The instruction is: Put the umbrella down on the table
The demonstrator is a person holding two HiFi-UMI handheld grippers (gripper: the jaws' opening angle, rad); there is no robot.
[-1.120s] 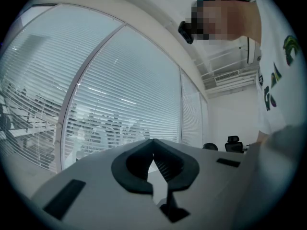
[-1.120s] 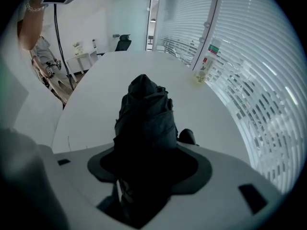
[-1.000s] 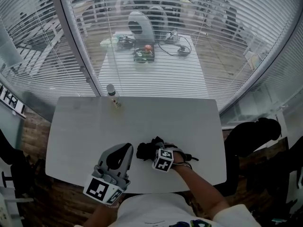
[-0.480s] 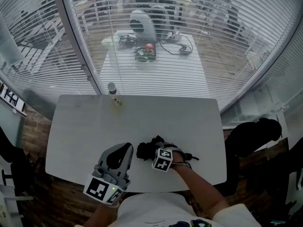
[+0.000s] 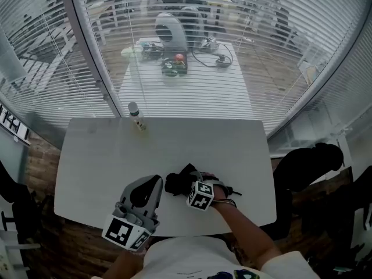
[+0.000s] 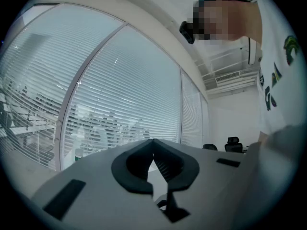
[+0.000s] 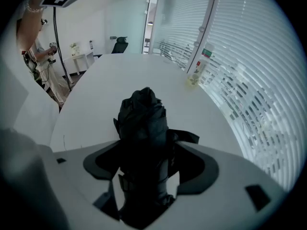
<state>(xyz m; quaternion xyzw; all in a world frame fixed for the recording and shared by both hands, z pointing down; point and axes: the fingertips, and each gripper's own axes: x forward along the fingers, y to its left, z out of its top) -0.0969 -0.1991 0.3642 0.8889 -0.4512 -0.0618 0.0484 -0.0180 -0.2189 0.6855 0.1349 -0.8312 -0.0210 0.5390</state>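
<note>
The right tongs (image 7: 144,152) angle steeply down near the front edge of the bench (image 5: 203,147), jaws just opened wide around the folded black umbrella (image 5: 176,182) lying on the bench. The left tongs (image 5: 154,183) point level over the same edge, jaws closed and empty.

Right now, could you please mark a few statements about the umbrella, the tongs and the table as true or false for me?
1. The folded black umbrella rests on the white table. True.
2. The left tongs grip the umbrella. False: they are shut on nothing, and the umbrella is at the right tongs.
3. A small bottle stands near the table's far edge. True.
4. The right tongs are closed with nothing between them. False: they have just been opening and now stand wide, with the umbrella between them.
</note>
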